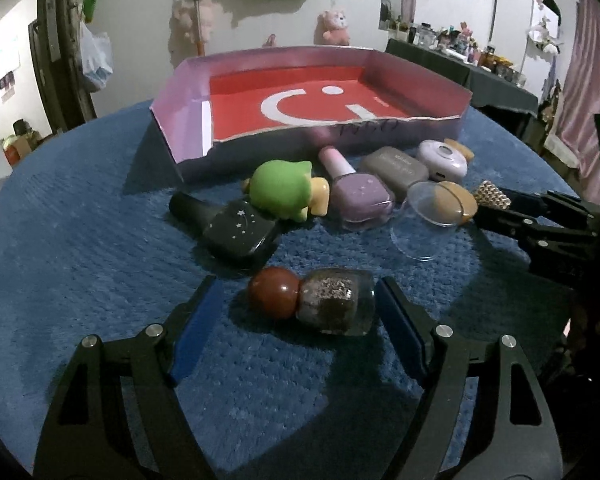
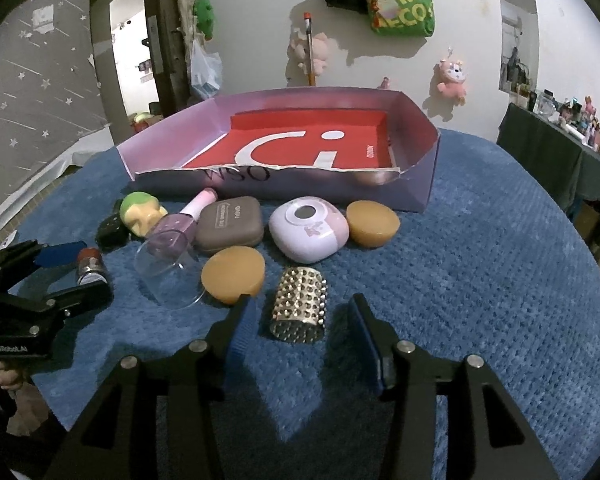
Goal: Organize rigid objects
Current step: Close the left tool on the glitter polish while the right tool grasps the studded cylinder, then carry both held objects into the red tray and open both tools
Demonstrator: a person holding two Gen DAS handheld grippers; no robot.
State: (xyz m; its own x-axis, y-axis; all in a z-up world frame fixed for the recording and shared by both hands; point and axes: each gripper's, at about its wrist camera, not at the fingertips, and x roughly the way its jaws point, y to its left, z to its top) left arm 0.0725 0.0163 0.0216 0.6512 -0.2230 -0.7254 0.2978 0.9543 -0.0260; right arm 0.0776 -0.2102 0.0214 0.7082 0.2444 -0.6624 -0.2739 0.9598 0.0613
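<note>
Blue plush cover (image 1: 80, 240) is lying over the bench, with a shallow box (image 1: 260, 68), lilac walls and red floor, sitting at the far side. A cluster of small items is lying on the cover just near of the box. Left tongs (image 1: 296, 304) are standing apart, straddling a glitter bottle (image 1: 332, 300) with a round red cap; the bottle is lying on its side between the blue pads, the right pad touching or nearly touching its base, the left pad clear of the cap. Right tongs (image 2: 300, 320) are also standing apart, flanking a studded metal cylinder (image 2: 299, 309) that is lying on the cover between the pads, gaps showing on both sides. Beyond the glitter bottle, a black bottle (image 1: 228, 224) with star marks is lying on its side, a green toy figure (image 1: 284, 190) is resting just right of it, and a lilac polish bottle (image 1: 356, 188) is lying with its pink cap pointing toward the box. A grey case (image 2: 230, 226) is sitting right of that, then a lilac round-cornered case (image 2: 308, 232). A clear plastic cup (image 2: 168, 272) is lying tipped over, with a tan sponge (image 2: 233, 274) just beside it; a second tan sponge (image 2: 372, 224) is sitting at the right end, near the box wall.
</note>
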